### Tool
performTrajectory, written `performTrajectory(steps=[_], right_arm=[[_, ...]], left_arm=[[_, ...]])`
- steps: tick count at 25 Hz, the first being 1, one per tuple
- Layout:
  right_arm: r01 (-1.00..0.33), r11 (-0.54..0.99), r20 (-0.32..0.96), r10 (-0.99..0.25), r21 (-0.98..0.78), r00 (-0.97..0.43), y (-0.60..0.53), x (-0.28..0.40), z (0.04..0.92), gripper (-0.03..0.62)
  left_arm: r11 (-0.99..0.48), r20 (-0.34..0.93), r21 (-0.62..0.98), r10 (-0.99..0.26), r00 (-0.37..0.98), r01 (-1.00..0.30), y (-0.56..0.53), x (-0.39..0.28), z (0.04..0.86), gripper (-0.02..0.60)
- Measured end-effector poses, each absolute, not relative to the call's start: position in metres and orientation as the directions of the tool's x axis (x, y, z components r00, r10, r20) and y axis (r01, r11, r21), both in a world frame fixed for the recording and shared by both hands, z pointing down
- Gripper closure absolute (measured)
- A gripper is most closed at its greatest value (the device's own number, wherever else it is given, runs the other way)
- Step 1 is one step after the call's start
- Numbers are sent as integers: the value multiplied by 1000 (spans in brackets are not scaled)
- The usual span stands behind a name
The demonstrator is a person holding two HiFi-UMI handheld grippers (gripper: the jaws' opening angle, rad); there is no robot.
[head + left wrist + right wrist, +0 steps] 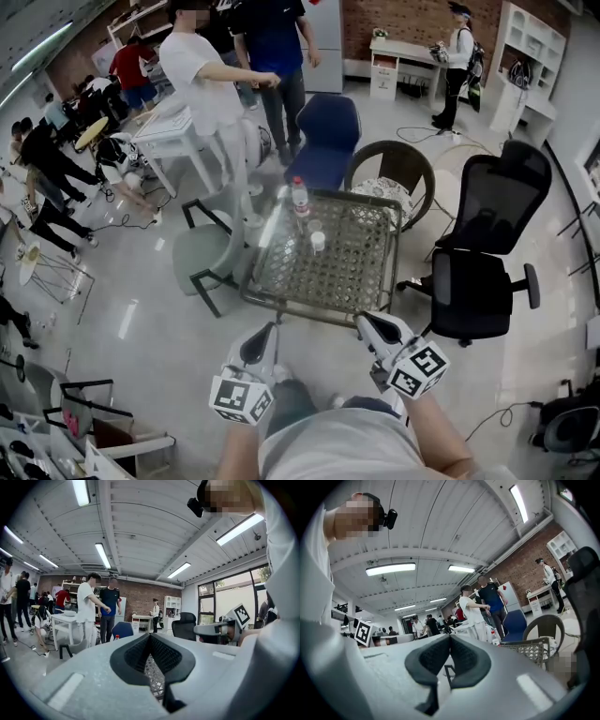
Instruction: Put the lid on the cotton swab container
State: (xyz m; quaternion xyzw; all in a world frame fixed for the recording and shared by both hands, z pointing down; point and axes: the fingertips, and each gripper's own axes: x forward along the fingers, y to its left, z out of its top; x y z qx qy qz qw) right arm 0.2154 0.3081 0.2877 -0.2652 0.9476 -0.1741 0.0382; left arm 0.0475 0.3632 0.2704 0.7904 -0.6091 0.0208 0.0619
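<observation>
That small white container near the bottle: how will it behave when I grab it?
The container looks small and short, so it is probably light and easily shoved aside. The table top seems glossy, so it may slide rather than tip. The tall bottle nearby would likely topple if bumped.

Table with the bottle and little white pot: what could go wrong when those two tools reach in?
The bottle stands close behind the small white container on the table; a reaching gripper might tip it. The left gripper and right gripper both have jaws shut and empty; arriving shut, they could shove the probably light container instead of gripping it.
</observation>
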Motion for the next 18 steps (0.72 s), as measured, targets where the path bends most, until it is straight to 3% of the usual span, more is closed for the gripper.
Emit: performTrajectory(steps=[18], right_arm=[[-564, 757, 126, -557, -329, -821, 171, 100, 315, 591]], left_arm=[[-328, 133, 149, -928, 348, -933, 204, -65, 305, 574]])
